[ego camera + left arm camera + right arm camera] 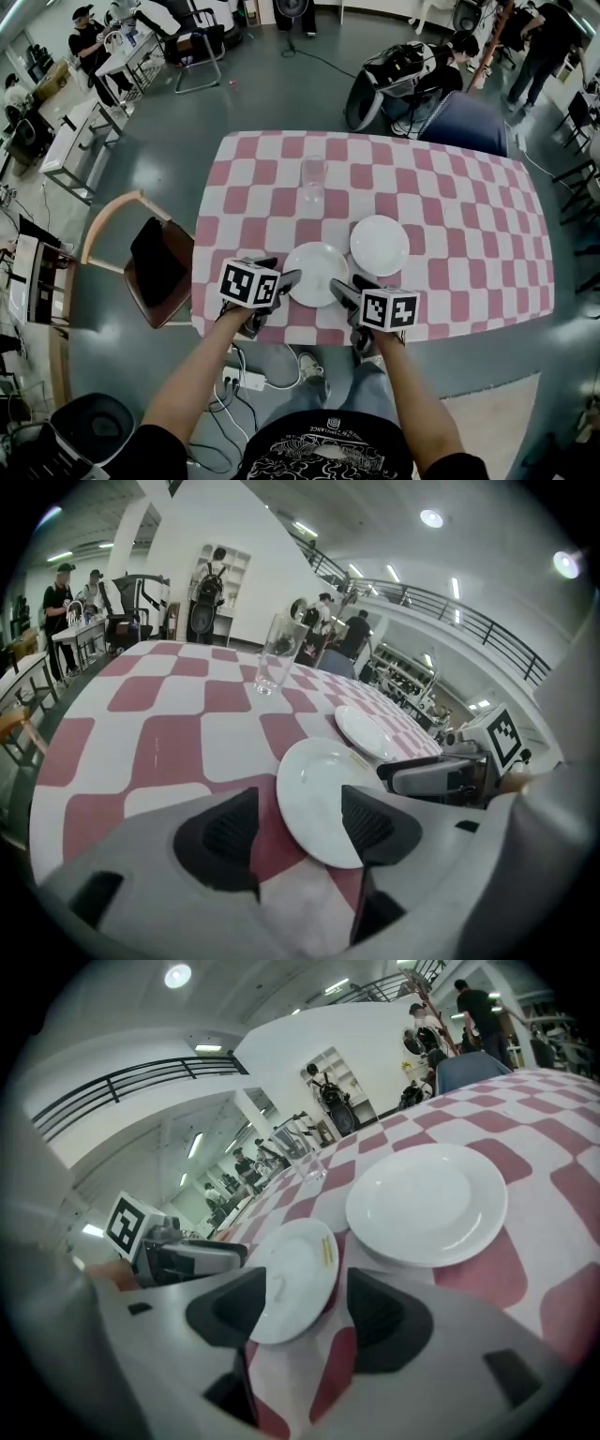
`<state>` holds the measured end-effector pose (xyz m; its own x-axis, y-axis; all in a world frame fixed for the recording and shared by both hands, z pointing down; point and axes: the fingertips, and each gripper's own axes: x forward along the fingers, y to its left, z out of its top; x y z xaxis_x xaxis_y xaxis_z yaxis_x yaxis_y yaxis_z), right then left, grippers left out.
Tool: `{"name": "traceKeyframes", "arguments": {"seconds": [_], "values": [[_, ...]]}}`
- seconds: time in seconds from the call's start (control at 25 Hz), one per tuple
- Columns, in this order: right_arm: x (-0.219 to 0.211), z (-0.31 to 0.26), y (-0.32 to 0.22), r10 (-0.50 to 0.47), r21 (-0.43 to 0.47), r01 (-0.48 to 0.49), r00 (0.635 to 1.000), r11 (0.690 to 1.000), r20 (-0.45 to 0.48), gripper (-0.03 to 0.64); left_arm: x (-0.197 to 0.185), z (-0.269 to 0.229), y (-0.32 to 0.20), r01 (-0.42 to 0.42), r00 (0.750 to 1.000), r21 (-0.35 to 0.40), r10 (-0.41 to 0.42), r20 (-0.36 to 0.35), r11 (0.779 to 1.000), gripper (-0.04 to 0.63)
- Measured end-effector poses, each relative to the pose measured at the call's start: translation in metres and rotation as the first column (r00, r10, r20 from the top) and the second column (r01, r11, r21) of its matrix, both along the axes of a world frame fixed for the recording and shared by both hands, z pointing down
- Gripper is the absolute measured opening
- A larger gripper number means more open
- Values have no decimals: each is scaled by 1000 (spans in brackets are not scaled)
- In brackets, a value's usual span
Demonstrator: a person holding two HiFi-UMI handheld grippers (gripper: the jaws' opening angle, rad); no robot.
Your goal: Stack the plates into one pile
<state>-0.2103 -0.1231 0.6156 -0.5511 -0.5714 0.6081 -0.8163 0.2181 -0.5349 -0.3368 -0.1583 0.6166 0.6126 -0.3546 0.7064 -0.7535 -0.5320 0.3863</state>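
Flanking near plate point(316, 273): left gripper point(300, 823), right gripper point(302, 1312), fingers apart, seemingly clear.

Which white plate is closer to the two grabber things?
The round white plate at the front edge of the pink-and-white checked table, between the left gripper and right gripper. The other white plate sits farther back.

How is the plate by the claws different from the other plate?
The near plate lies at the front edge of the checked cloth, between the left claw and the right claw; the far plate lies further in, away from both. The near plate has a small yellowish streak; the far plate looks bare. Both are round, white and flat on the cloth.
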Motion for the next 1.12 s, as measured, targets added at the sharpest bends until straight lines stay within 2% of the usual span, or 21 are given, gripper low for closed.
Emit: {"name": "traceKeyframes", "arguments": {"seconds": [0.2,0.48,0.52,0.68,0.88,1.0,1.12], "values": [[-6,5,0,13,-37,-12,1000,999,24,265,1,11,4,-14,1000,-49,15,15,999,281],[-9,7,-2,49,-75,-45,997,996,58,230,-3,15,2,-2,1000,-72,4,30,997,221],[-9,8,-2,56,-81,-51,997,995,62,227,-1,16,4,-5,1000,-86,6,20,996,192],[-6,8,-2,92,-114,-82,992,990,88,193,-1,16,5,20,1000,-104,-20,4,994,145],[0,8,-3,133,-124,-125,989,984,58,145,-6,15,4,66,997,-119,-69,-18,991,83],[7,11,-3,163,-130,-156,986,979,45,54,-7,15,4,86,995,-123,-91,-35,989,77],[9,12,-4,179,-141,-169,981,976,68,49,-7,14,2,104,992,-131,-111,-51,986,69]]}}
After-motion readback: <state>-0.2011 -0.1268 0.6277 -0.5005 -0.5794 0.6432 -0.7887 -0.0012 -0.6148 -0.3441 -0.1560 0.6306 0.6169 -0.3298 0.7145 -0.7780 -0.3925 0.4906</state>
